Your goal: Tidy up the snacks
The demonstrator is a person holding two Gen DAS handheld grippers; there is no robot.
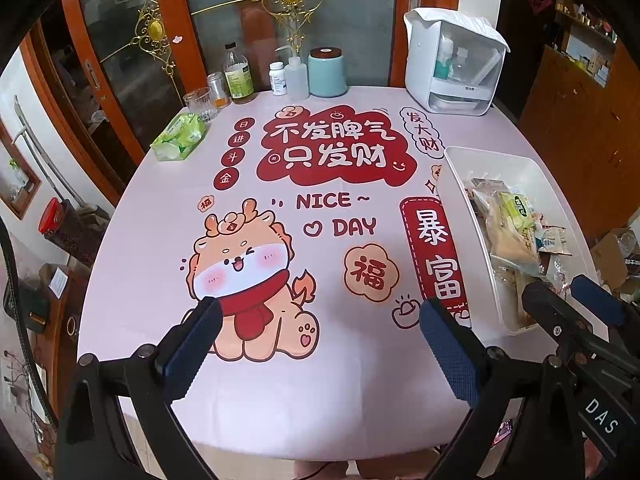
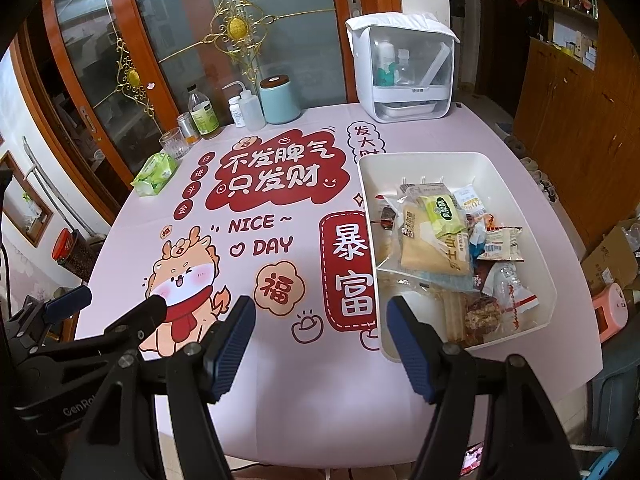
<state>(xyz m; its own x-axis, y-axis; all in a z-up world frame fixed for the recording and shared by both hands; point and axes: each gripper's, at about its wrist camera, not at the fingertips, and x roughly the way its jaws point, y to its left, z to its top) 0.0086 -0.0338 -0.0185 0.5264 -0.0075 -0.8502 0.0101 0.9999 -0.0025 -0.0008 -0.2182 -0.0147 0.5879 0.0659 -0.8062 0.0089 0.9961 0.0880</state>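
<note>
Crinkly snack packets [image 2: 452,236] in rectangular white bin [image 2: 532,240]

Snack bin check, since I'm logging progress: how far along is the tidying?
Done: wrapped snacks are piled in the white rectangular plastic bin; none show loose on the pink printed tablecloth. In hand: nothing, the left tool and right tool are both open. Left: seemingly little, perhaps straightening the jumbled pile.

We count one white bin [image 2: 532,216] of mixed snack packets [image 2: 448,240], too heaped to number, one tissue pack [image 2: 155,174], two hand-held grippers, one drinking glass [image 2: 173,143], one teal canister [image 2: 279,100].
</note>
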